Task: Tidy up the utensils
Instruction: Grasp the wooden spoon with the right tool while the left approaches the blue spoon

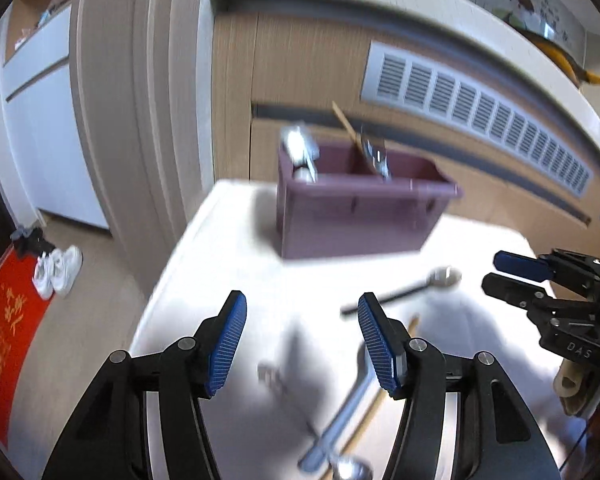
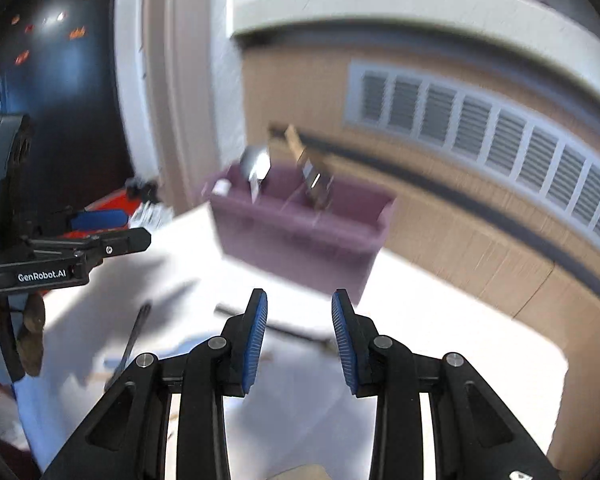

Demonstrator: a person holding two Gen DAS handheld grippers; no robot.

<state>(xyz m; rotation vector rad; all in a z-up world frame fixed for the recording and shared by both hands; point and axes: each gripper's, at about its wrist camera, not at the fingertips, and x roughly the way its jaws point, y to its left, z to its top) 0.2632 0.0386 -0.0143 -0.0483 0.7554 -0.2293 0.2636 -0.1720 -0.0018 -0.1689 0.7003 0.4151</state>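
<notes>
— Where are we, a home?
— Looks it: white sneakers [image 1: 58, 270] dropped on the floor beside a red doormat [image 1: 8, 332] by the door frame [image 1: 140, 120].
— And the back wall?
— Wood-panelled cabinet, a long white vent grille [image 1: 476, 114], cartoon pictures [image 1: 524, 4] above the ledge. Domestic entryway, not a lab.

Both your wrist views look forward and down over the white tabletop [image 1: 228, 264], sharing the purple plastic utensil bin [image 1: 360, 216] [image 2: 300, 236] near frame centre, fairly close.
</notes>
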